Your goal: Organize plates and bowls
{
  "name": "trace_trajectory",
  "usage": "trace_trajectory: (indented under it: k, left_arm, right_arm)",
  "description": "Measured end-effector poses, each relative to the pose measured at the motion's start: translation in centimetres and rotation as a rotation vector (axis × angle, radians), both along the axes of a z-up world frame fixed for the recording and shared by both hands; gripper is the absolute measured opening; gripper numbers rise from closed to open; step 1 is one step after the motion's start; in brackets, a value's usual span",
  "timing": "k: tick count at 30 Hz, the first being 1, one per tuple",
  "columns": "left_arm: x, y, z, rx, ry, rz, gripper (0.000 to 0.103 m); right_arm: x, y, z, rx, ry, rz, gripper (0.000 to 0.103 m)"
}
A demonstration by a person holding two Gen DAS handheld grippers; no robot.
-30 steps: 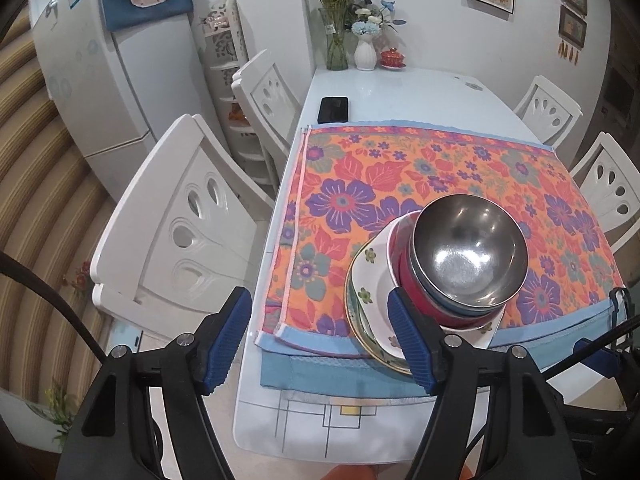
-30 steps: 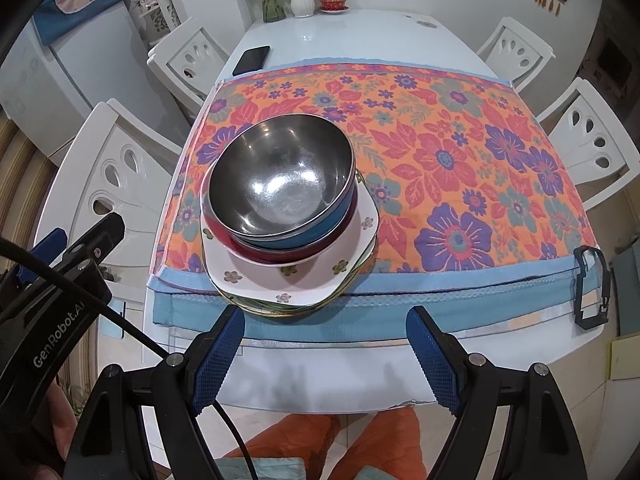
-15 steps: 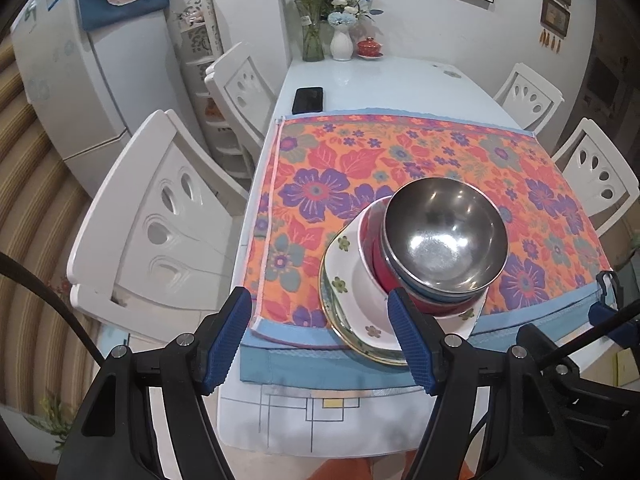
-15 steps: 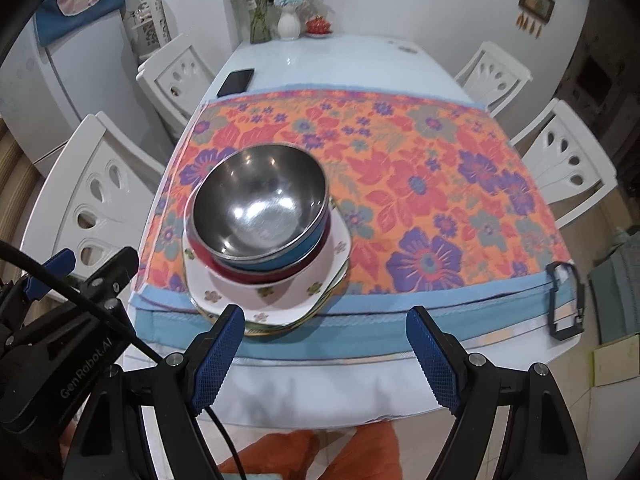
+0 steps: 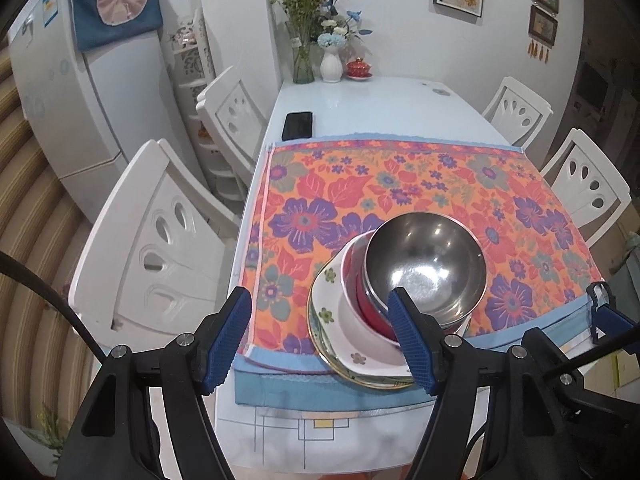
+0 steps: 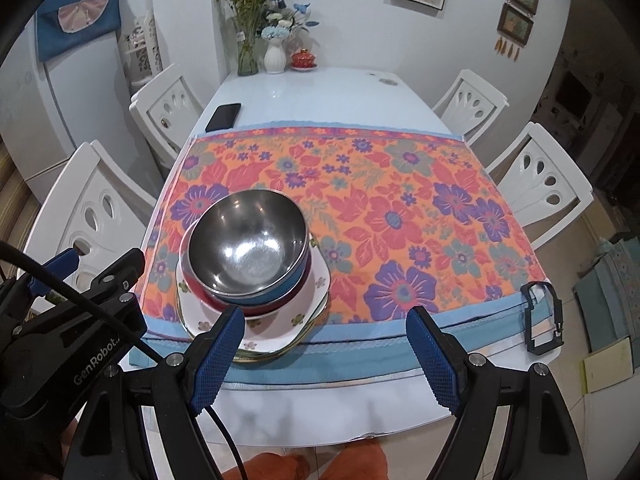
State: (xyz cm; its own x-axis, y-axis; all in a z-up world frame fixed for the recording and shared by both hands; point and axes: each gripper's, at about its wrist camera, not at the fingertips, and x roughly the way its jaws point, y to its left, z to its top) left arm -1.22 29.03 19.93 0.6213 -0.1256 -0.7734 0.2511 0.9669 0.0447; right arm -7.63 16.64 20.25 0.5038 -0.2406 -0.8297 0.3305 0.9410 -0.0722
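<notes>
While held above the table's near edge, both spread wide and empty: left gripper (image 5: pixel 320 336), right gripper (image 6: pixel 326 356). Stack of steel bowl (image 6: pixel 246 244) over blue and red bowls and flowered plates (image 6: pixel 280 330) on floral cloth (image 6: pixel 400 208). Carabiner (image 6: pixel 542 318) whole only from right wrist. Since earlier, right view pulled back, wall pictures revealed.
</notes>
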Motion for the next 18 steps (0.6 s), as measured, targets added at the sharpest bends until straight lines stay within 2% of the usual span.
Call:
trace_trajectory:
  k: [10, 18]
  left_arm:
    - [-0.05, -0.14, 0.19, -0.011, -0.003, -0.017, 0.069]
    - [0.3, -0.48, -0.34, -0.005, 0.013, 0.033, 0.069]
  right_arm:
    - [-0.45, -0.34, 0.37, 0.003, -0.014, -0.029, 0.081]
    - [0.45, -0.56, 0.06, 0.002, -0.003, 0.018, 0.081]
